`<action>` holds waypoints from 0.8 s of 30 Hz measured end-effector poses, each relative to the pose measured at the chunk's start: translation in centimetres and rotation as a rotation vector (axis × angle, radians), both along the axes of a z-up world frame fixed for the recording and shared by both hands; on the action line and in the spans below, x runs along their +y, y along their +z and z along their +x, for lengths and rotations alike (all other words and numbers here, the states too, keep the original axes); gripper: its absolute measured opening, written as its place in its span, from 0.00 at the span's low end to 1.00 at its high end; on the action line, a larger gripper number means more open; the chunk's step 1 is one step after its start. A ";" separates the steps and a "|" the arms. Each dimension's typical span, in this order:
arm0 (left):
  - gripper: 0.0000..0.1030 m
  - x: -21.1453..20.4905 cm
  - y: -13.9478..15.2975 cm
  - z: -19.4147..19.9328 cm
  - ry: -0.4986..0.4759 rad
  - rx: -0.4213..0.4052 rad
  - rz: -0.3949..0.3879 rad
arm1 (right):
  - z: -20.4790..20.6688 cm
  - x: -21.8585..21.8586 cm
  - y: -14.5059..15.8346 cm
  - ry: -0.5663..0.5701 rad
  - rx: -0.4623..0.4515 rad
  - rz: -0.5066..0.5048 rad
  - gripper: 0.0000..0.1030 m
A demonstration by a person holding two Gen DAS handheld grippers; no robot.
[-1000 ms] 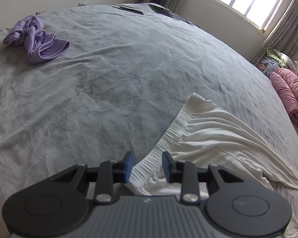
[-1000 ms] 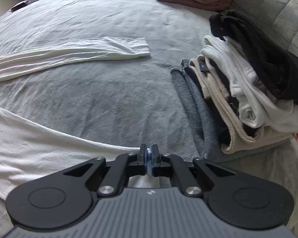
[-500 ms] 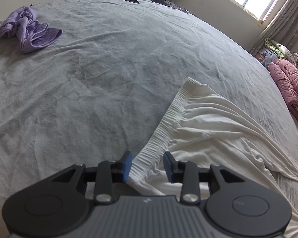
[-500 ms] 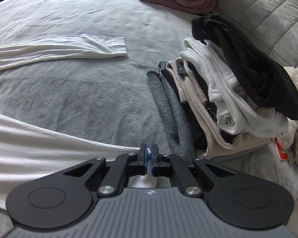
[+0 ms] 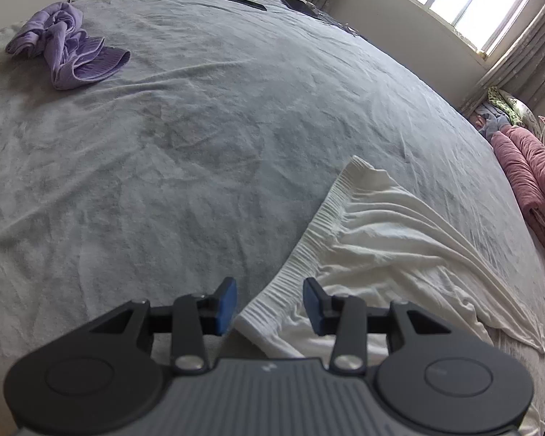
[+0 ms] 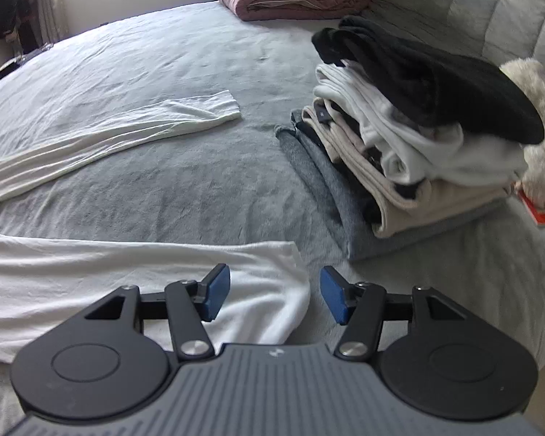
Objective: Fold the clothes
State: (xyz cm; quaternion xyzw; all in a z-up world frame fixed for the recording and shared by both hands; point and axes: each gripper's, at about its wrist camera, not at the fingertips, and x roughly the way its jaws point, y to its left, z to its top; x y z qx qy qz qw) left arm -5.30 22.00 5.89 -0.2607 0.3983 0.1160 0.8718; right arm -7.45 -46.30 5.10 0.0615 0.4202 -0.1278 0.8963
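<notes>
right gripper (image 6: pixel 275 298) has let go — white garment (image 6: pixel 91 272) lies free.

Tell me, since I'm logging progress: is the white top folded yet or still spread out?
Spread. The white top lies flat on the bed, one sleeve stretched out; both tongs, left and right, are open.

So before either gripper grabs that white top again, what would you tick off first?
1. Left gripper open: ok.
2. Right gripper open and free of cloth: ok.
3. Ribbed hem of the white top lying between the left fingers, ready to pinch: ok.
4. White top spread flat: not ok, the body is wrinkled.
5. Sleeve laid out straight on the bed: ok.
6. Folded stack apart from the white top: ok.
</notes>
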 end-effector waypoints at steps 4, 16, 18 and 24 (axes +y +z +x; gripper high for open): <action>0.40 -0.3 0.2 0.3 -0.003 -0.004 -0.007 | -0.5 0.3 -0.3 -0.003 0.020 0.006 0.57; 0.41 -0.8 0.0 0.4 -0.010 0.005 0.000 | -1.1 2.8 -1.4 0.014 0.070 -0.163 0.02; 0.41 -0.6 -0.1 0.4 -0.003 0.011 -0.005 | -1.2 4.2 -1.9 -0.003 0.072 -0.396 0.02; 0.43 -0.1 -0.1 0.3 0.008 0.010 -0.022 | -1.5 4.2 -2.0 0.007 0.081 -0.457 0.02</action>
